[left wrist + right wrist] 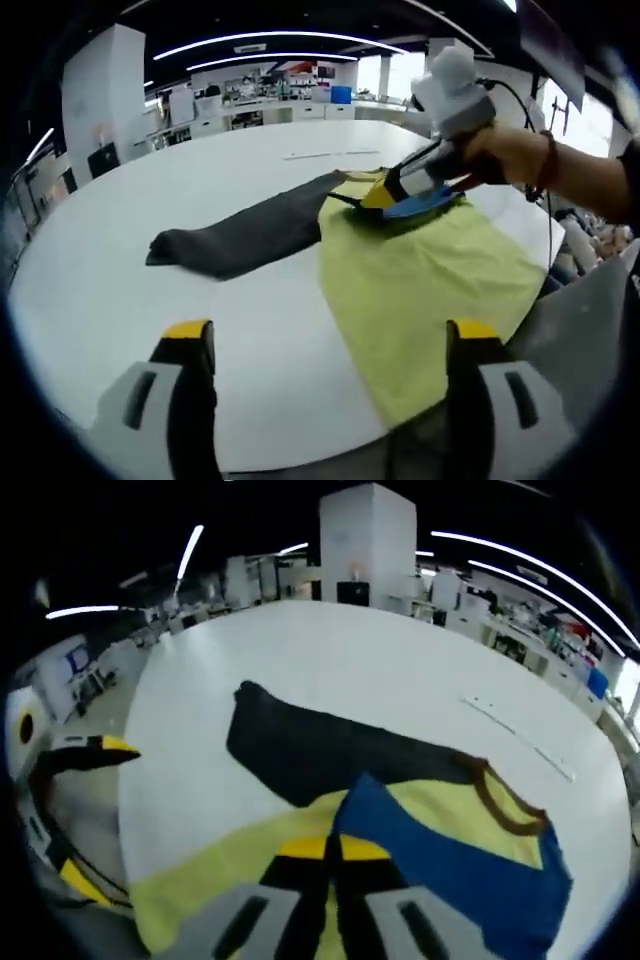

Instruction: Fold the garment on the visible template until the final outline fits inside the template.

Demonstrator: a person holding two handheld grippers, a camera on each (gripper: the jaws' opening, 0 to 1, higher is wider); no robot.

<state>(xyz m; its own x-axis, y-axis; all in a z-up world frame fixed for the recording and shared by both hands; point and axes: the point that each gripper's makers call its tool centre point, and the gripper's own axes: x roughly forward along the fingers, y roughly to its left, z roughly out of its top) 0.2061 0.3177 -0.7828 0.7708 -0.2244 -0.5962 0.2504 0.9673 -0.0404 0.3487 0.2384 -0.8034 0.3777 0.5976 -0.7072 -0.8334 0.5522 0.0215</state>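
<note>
The garment (420,270) lies flat on the round white table (120,270). It has a yellow body, a dark grey sleeve (245,235) stretched to the left and a blue part by the collar. My right gripper (372,200), held by a hand (510,155), is shut on the fabric at that blue part. In the right gripper view its jaws (330,852) meet on the yellow and blue cloth (440,820), near the brown collar (510,805). My left gripper (328,345) stands open above the table's near edge, jaws wide apart, holding nothing; its yellow fingertip (105,748) shows at the left.
A thin pale strip (330,155) lies on the table beyond the garment. The yellow hem hangs over the table's near edge (410,410). Desks, a white pillar (368,540) and shelves stand around the room behind the table.
</note>
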